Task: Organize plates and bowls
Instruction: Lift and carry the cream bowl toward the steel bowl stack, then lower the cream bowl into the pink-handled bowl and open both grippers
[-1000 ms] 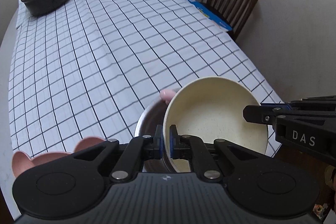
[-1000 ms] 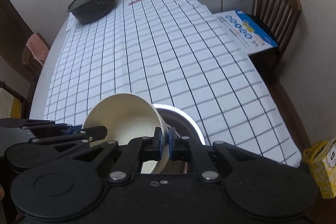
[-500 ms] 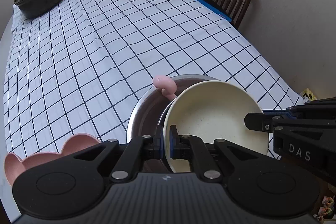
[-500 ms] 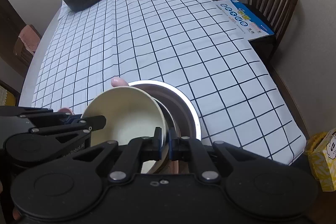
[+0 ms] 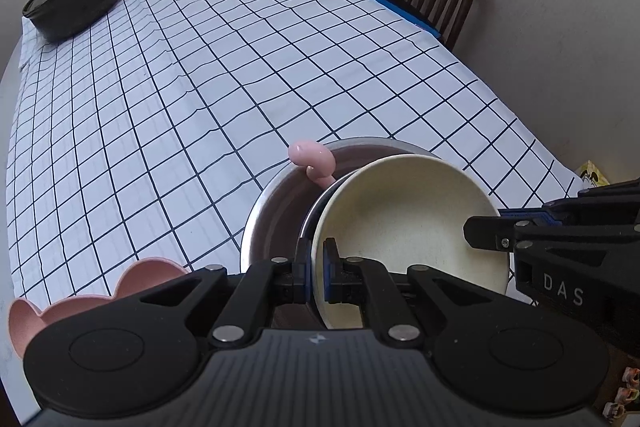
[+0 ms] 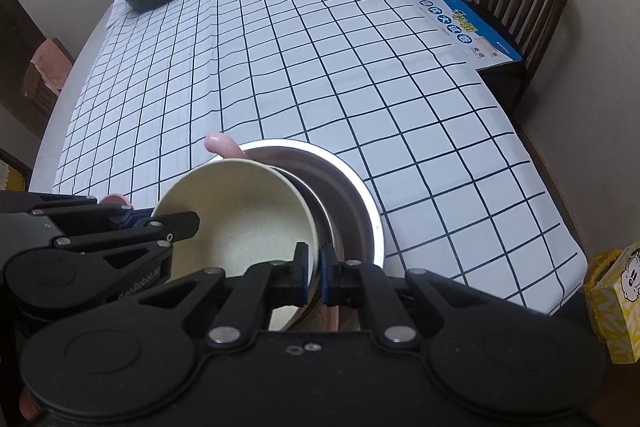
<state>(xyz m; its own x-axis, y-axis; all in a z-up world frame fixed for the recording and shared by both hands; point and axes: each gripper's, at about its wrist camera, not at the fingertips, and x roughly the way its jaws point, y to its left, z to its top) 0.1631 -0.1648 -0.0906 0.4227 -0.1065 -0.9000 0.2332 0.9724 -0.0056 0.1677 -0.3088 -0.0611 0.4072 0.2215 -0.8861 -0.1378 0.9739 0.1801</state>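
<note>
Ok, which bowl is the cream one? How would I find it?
Look at the near edge of the checked tablecloth, where a shiny metal bowl sits. The cream bowl is tilted inside it, the only pale, matte one, pinched at its rim from both sides.

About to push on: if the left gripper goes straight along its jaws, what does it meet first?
Probably the steel bowl: the left gripper, shut on the cream bowl rim, points down into it. Depth is hard to judge.

Soft, even indoor light, moderately dim, with faint shadows only. Strong fisheye bending at the edges, black vignette in the corners, grid lines of the tablecloth [image 5: 248,75] curved. Bright glare on the steel bowl rim [image 6: 372,211], focus sharp throughout
</note>
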